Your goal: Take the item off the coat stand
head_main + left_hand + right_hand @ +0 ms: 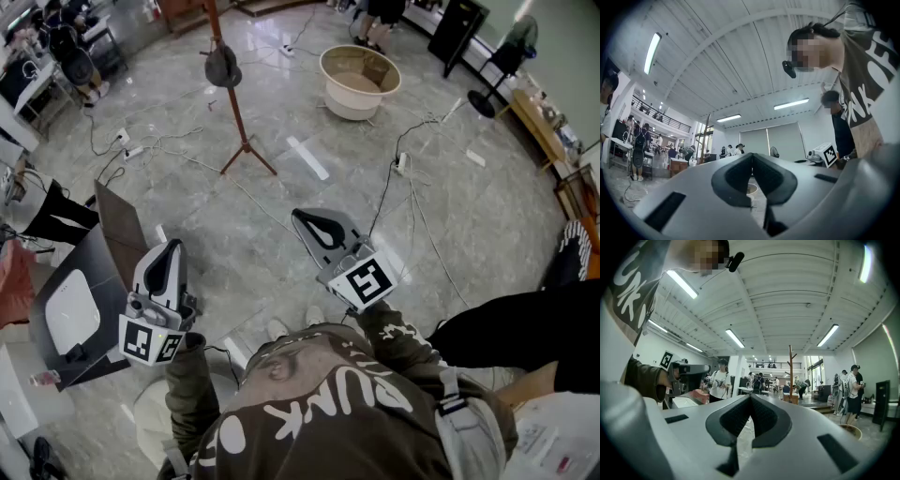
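Polished grey marble floor, strewn with white cables, fills the head view. Far ahead, a dark grey cap hangs on the reddish-brown wooden coat stand, well apart from both claws. Left claw and right claw are each fully closed, gripping nothing.

The left tongs and right tongs are pale grey shells with dark padded inner faces. Behind each sits a black-and-white marker cube. Behind those, the person wears an olive-brown top with large white lettering and matching sleeves with white print.
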Action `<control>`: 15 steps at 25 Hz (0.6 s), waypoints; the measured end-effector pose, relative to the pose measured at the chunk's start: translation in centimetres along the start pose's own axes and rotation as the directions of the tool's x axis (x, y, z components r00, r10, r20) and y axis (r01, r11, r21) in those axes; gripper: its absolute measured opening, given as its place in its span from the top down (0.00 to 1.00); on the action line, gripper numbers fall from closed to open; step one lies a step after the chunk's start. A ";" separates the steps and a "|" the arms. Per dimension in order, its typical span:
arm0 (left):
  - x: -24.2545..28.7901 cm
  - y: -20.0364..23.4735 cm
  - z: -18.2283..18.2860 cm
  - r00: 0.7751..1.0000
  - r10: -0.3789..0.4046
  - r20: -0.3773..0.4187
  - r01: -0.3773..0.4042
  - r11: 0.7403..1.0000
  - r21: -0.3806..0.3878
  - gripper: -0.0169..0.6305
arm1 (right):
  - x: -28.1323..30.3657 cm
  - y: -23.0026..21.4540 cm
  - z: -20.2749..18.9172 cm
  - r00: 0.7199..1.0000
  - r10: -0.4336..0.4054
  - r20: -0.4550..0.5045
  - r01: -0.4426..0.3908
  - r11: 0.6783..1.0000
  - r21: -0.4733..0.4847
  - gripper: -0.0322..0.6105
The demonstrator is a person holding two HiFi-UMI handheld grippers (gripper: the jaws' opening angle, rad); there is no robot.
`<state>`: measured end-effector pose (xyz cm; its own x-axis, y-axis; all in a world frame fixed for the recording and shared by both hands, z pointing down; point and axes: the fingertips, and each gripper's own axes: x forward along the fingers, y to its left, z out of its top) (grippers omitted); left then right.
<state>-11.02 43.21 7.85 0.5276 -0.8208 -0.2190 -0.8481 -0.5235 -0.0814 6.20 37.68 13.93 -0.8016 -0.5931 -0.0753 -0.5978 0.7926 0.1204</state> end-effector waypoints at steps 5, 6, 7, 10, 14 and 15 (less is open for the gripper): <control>-0.3 0.4 -0.1 1.000 0.003 0.001 -0.003 1.000 0.001 0.97 | 0.4 0.4 -0.1 1.000 0.004 0.003 -0.004 1.000 -0.002 0.94; -0.2 0.3 -0.2 1.000 0.003 0.000 -0.003 1.000 0.001 0.97 | 0.3 0.2 -0.2 1.000 0.005 0.003 -0.005 1.000 -0.002 0.94; 0.0 0.2 -0.2 1.000 0.004 -0.002 -0.004 1.000 0.001 0.97 | 0.2 0.0 -0.2 1.000 0.005 0.002 -0.005 1.000 -0.002 0.94; 1.1 -0.4 -0.2 1.000 0.007 -0.008 -0.007 1.000 0.000 0.97 | -0.2 -1.1 -0.2 1.000 0.009 0.002 -0.009 1.000 -0.002 0.94; 0.9 -0.2 -0.3 1.000 0.008 -0.009 -0.008 1.000 0.001 0.97 | 0.0 -1.0 -0.3 1.000 0.008 0.002 -0.008 1.000 -0.001 0.94; 0.5 0.0 -0.3 1.000 0.007 -0.007 -0.007 1.000 0.000 0.97 | 0.2 -0.5 -0.4 1.000 0.006 0.001 -0.006 1.000 -0.002 0.94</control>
<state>-10.79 42.74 8.05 0.5217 -0.8263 -0.2123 -0.8520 -0.5173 -0.0802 6.34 37.11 14.26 -0.8052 -0.5882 -0.0756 -0.5929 0.7959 0.1226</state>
